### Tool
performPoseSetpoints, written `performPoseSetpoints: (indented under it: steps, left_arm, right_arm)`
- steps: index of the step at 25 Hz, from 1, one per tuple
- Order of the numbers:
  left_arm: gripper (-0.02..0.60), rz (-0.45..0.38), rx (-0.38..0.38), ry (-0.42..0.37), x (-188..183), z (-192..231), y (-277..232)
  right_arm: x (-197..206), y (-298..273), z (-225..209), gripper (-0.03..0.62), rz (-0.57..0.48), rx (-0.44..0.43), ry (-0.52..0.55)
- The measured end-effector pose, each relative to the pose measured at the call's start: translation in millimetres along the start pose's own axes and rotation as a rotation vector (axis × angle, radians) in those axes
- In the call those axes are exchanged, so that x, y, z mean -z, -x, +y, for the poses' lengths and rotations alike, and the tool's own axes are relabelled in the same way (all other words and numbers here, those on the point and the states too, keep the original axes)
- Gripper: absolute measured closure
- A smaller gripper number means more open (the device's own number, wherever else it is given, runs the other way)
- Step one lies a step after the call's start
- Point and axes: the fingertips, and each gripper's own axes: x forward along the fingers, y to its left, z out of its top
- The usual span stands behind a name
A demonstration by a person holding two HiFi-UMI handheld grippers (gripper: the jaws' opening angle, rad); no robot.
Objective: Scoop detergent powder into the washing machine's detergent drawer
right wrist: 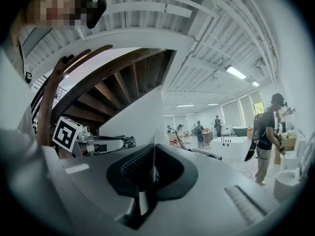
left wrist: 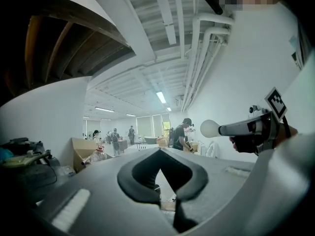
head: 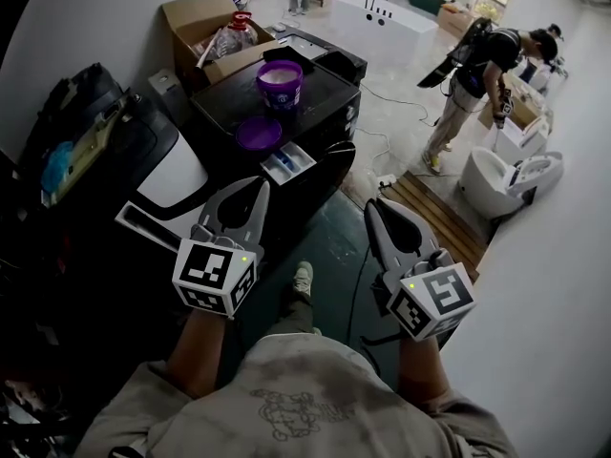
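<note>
Hovering short of the washing machine (head: 320, 98), the left gripper (head: 258, 188) and right gripper (head: 371, 206) had jaws pressed together, empty; the detergent drawer (head: 286, 163) jutted out lengthwise, seemingly toward the person.

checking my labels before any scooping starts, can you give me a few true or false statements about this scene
1. The purple tub on the washing machine is open, with white powder showing. True.
2. The left gripper holds a scoop. False: its jaws are together with nothing between them.
3. The detergent drawer is pulled out. True.
4. The purple lid sits on the tub. False: it lies on the machine's top, in front of the tub.
5. The right gripper touches the drawer. False: it is held clear of the machine, shut and empty.
</note>
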Motion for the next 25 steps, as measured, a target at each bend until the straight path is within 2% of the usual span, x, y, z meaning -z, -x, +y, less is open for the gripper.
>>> performPoseSetpoints:
  steps: [8,12,17,25]
  left_arm:
    - [0.581,0.000,0.020,0.023,7,18,-37]
    - [0.581,-0.006,0.022,0.043,8,37,-69]
    - [0.581,-0.012,0.032,0.049,6,65,-119]
    - [0.581,0.026,0.063,0.041,12,123,-196]
  right_arm:
    - [-4,-36,-16,0.559,0.034,0.002,-0.008]
    - [3,-61,-41,0.559,0.057,0.024,0.004]
    - [-1,-107,-73,0.559,0.074,0.032,0.009]
    - [-9,-202,-111,0.559,0.103,0.024,-0.004]
